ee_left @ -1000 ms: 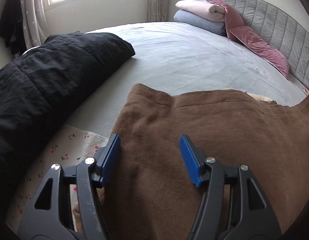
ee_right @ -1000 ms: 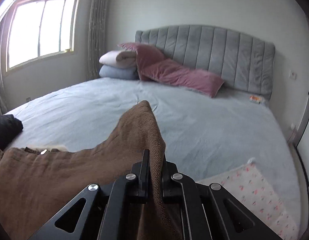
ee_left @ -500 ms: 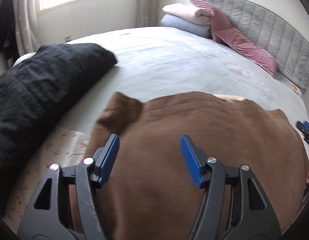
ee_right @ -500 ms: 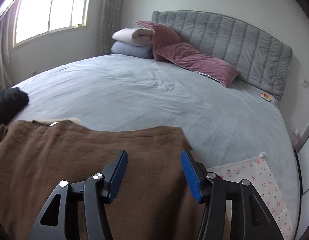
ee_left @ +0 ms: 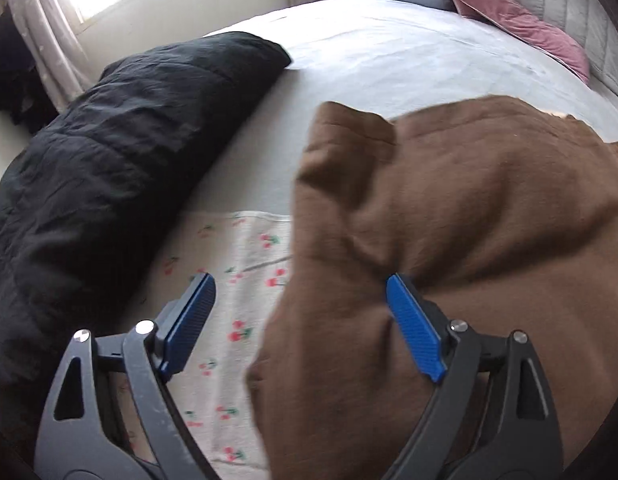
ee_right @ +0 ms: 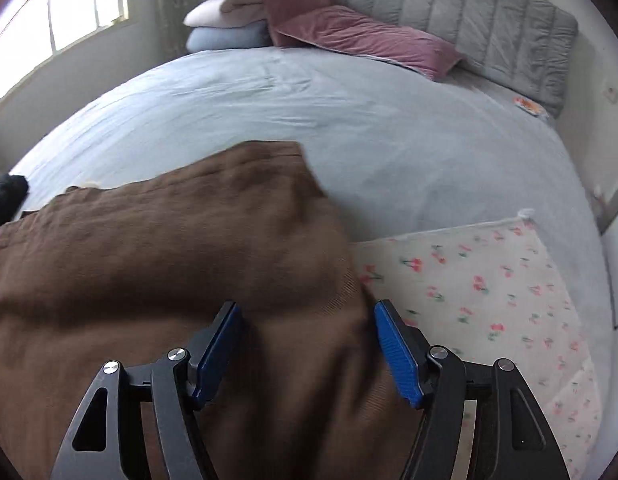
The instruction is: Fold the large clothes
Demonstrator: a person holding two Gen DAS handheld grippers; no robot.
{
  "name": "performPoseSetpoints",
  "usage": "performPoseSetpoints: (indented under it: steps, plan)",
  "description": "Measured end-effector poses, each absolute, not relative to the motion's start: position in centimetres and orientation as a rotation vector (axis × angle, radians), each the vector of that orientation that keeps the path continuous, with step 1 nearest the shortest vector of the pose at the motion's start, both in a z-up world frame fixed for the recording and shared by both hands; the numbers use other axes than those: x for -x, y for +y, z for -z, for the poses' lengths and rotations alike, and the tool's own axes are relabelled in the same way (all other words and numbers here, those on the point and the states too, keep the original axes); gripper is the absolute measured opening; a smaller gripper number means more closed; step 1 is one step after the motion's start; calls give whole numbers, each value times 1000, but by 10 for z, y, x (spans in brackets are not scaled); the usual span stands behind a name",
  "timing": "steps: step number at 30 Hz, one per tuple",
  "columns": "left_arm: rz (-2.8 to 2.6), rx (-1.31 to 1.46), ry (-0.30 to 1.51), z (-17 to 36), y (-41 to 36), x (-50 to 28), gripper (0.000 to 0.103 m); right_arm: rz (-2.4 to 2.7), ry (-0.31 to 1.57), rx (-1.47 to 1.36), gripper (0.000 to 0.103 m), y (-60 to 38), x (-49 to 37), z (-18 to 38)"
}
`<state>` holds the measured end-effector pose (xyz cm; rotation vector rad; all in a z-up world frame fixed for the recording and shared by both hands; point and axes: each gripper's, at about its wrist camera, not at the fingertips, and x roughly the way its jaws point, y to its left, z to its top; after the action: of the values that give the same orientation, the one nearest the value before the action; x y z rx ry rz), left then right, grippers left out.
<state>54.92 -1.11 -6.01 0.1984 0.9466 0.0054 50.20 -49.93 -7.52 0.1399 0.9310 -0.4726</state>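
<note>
Jaws opening; brown garment (ee_right: 169, 264) flat, long axis across bed (ee_right: 389, 140).

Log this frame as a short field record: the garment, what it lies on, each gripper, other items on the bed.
garment: brown garment, lying rumpled near the bed's foot
surface: grey bedsheet, with a cherry-print cloth partly under the garment
left gripper: jaws opening, pads clear of the fabric, garment edge between them
right gripper: jaws opening over the garment, not gripping
other items: black jacket; pink pillows; folded blankets
</note>
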Motion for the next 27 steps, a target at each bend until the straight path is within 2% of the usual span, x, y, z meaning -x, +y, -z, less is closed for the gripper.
performPoseSetpoints:
  steps: [3, 7, 11, 14, 17, 19, 20, 21, 27]
  plan:
    - [32, -207, 914, 41, -18, -523, 85, 423, 893, -109, 70, -482, -478, 56]
    - [237, -233, 853, 22, -78, -467, 85, 210, 827, -95, 71, -410, -451, 31]
    - [354, -237, 863, 35, -116, -426, 85, 33, 850, -114, 71, -347, -431, 42]
    - [346, -207, 919, 63, -93, -413, 86, 49, 923, -94, 71, -347, -417, 72]
    - [314, -179, 889, 71, -43, -395, 85, 102, 917, -186, 69, -399, -386, 90]
    - [304, -222, 864, 67, -26, -382, 79, 143, 925, -234, 65, -426, -367, 87]
    - [280, -249, 858, 63, -22, -376, 80, 149, 919, -251, 61, -434, -360, 83]
    - [211, -281, 882, 61, -19, -373, 86, 161, 920, -278, 61, -440, -351, 78]
    - [185, -175, 928, 31, -8, -333, 85, 231, 910, -284, 68, -420, -304, 43]
